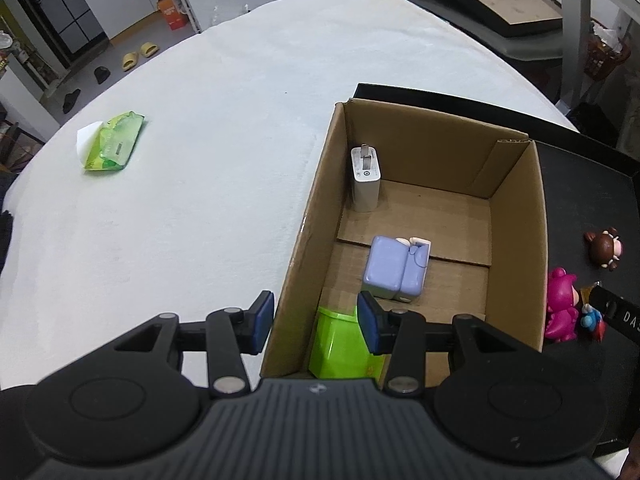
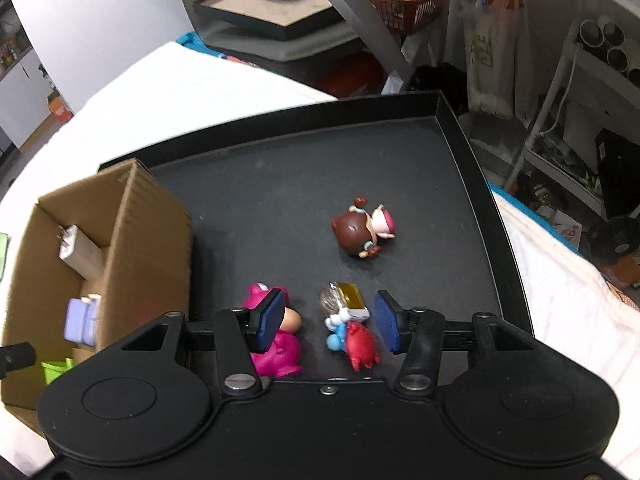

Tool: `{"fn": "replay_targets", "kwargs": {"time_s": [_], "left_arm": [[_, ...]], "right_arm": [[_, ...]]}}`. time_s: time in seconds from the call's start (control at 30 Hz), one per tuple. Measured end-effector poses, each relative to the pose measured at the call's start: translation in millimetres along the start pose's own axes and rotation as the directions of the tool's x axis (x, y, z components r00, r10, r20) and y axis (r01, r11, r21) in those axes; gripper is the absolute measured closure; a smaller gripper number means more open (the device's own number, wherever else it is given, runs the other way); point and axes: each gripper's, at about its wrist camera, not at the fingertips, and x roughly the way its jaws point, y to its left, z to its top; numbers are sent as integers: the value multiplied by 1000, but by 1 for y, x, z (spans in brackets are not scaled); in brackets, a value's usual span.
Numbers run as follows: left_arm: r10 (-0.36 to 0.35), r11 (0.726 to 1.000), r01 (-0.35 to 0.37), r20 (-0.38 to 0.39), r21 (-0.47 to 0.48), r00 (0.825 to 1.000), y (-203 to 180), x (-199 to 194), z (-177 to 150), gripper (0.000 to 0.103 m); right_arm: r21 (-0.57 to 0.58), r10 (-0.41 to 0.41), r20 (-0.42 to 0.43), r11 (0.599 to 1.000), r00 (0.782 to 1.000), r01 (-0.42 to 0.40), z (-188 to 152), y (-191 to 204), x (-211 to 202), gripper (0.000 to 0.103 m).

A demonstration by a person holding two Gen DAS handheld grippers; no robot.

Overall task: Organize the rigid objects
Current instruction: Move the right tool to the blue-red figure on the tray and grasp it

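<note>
Roughly halfway, judging by how things are lying. Sitting already inside the cardboard box point(image 1: 516, 220): a white plug-in charger point(image 1: 366, 178) standing by the far left wall, a lilac block-shaped toy point(image 1: 394, 270) mid-floor, and a lime-green plastic piece point(image 1: 340, 344) at the near end. Waiting outside it on the black tray point(image 2: 300, 184): a pink figurine point(image 2: 280, 354) just beside the box, a brown-haired figurine point(image 2: 360, 232) further out, and a small red-and-blue toy point(image 2: 356, 342) with a gold-topped piece touching it. Lying well apart on the white cloth, a green wipes pack point(image 1: 114, 140), possibly not counting as rigid.

Hovering with the left gripper point(image 1: 316, 322) part-open and empty, straddling the box's near left wall, one pad outside and one over the green piece. Hanging with the right gripper point(image 2: 328, 320) moderately spread and holding nothing, bracketing the red-and-blue toy without pressing on it; likely lining up that toy as the next one for the box.
</note>
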Motion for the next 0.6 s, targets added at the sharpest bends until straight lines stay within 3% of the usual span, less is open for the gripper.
{"fn": "replay_targets", "kwargs": {"time_s": [0.4,0.6], "left_arm": [[61,998,-61,1,32,998,-13,1,-3,59],[56,998,-56,1,40,998,-13,0,-3,59]], "right_arm": [[9,-13,-70,1000,997,14,-6,-9,24,55],[-75,-69,-49,995,996,65,-11,2,33,73]]}}
